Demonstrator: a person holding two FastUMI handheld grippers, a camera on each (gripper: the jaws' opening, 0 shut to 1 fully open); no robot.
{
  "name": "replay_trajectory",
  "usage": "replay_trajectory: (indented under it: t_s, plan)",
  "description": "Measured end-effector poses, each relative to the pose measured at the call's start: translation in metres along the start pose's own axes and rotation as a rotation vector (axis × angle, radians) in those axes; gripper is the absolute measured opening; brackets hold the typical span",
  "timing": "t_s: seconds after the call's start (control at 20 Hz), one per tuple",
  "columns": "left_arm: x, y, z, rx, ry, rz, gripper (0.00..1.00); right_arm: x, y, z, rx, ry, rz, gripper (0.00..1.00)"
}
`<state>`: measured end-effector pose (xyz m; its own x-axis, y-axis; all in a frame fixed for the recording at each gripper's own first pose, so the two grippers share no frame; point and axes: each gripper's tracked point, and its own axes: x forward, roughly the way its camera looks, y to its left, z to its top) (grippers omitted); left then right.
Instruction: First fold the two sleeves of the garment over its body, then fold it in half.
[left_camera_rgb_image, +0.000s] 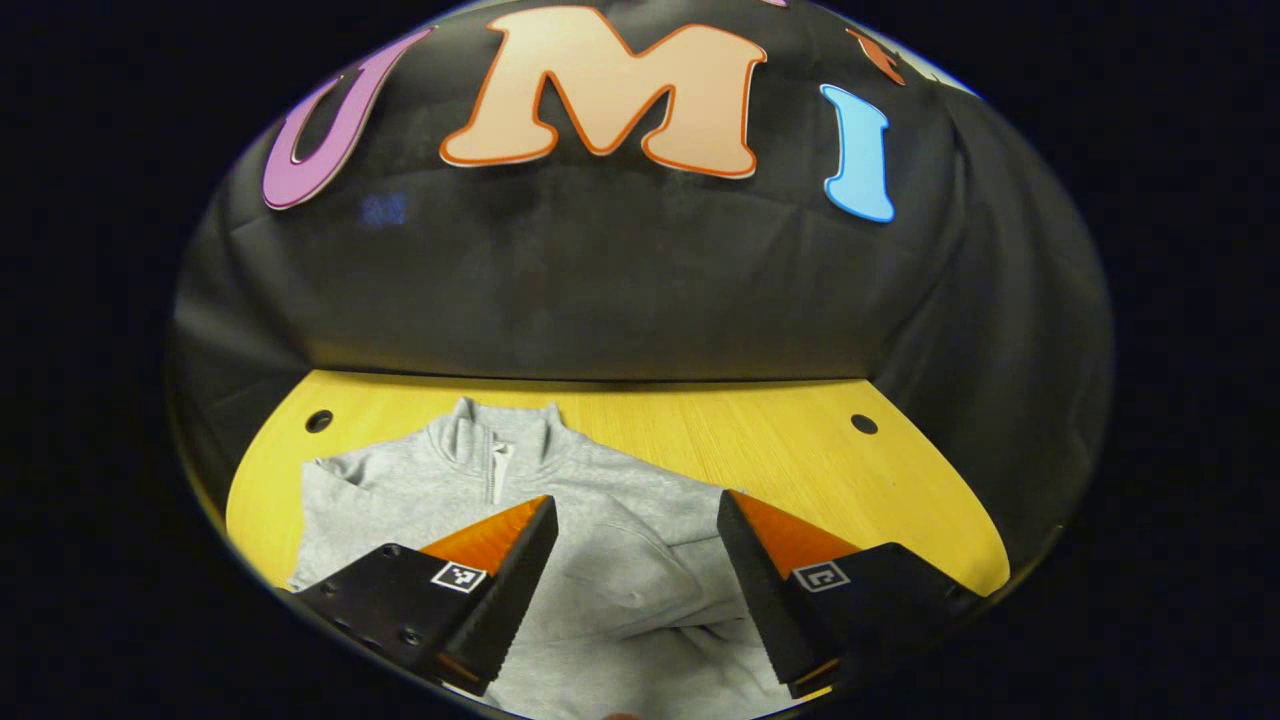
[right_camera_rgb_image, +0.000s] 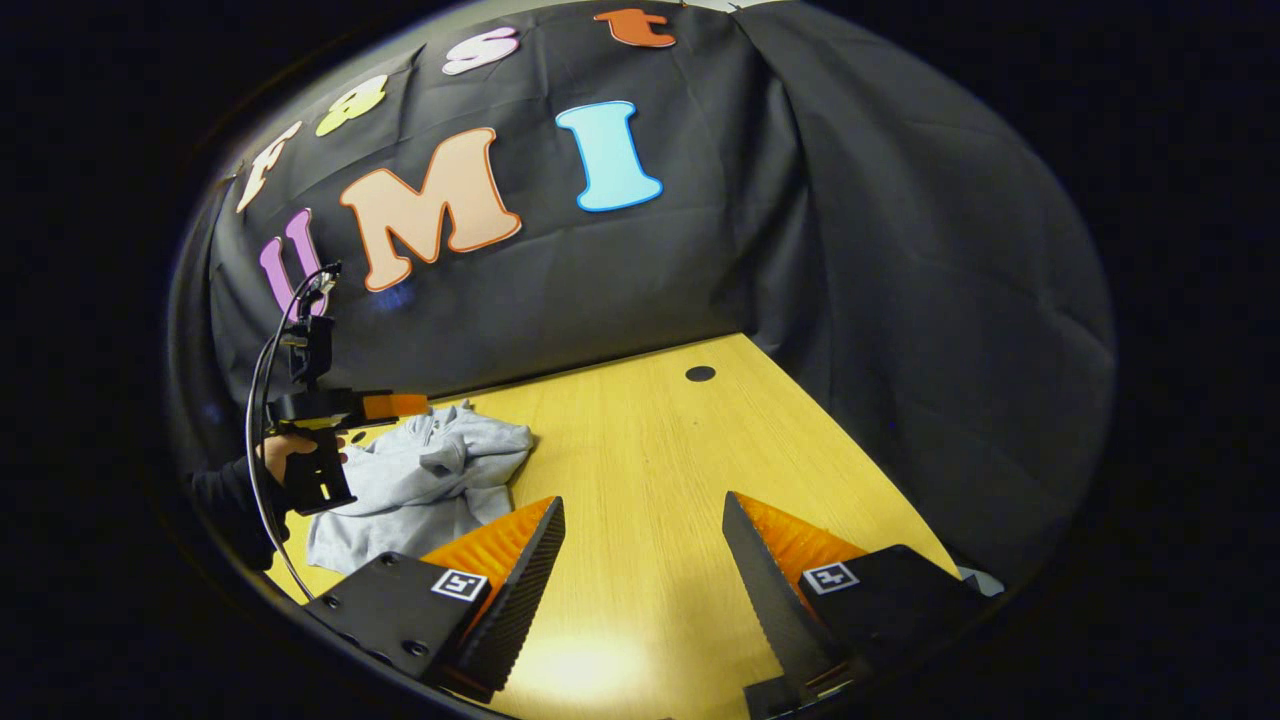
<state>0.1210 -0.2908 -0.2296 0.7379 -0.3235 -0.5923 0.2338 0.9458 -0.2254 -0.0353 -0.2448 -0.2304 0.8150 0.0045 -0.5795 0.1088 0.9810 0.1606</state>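
In the left gripper view, the left gripper (left_camera_rgb_image: 637, 535) hangs over the garment (left_camera_rgb_image: 590, 530) with its jaws spread wide. Nothing sits between the two fingers, and neither one presses on the cloth; grey fabric shows through the gap. Whether the tips brush the cloth cannot be told.

The garment is a light grey pullover with a short zip at a stand-up collar (left_camera_rgb_image: 500, 440). It lies on the yellow wooden table (left_camera_rgb_image: 800, 450), collar toward the black back wall (left_camera_rgb_image: 600, 290), its body running down under the fingers. Folds and creases cross the fabric near the right finger, where a sleeve appears to lie over the body. Two dark round holes sit in the tabletop near its far corners.

In the right gripper view, the right gripper (right_camera_rgb_image: 643, 545) is also wide open and holds nothing. It hangs above bare table (right_camera_rgb_image: 650, 450), well apart from the garment (right_camera_rgb_image: 430, 480), which lies rumpled off to the left of that view. The left gripper (right_camera_rgb_image: 395, 405) shows there too, above the garment, held by a hand (right_camera_rgb_image: 285, 455) in a dark sleeve, with a black cable looping from it.
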Motion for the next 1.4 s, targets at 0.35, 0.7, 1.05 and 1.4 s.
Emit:
replay_trajectory:
  t_s: [0.35, 0.7, 1.05, 1.4]
  plan:
    - [-0.074, 0.075, 0.012, -0.06, -0.095, 0.093, 0.95, 0.02, 0.052, -0.008, -0.039, 0.02, 0.103, 0.98]
    - [-0.137, 0.169, -0.037, -0.046, -0.057, 0.242, 0.95, 0.042, 0.111, -0.026, -0.067, 0.07, 0.183, 0.95]
    - [-0.177, 0.222, -0.111, -0.063, 0.049, 0.291, 0.95, 0.062, 0.149, -0.054, -0.141, 0.11, 0.18, 0.94]
    - [-0.181, 0.253, -0.176, -0.077, 0.181, 0.307, 0.95, 0.064, 0.169, -0.117, -0.237, 0.217, 0.165, 0.99]
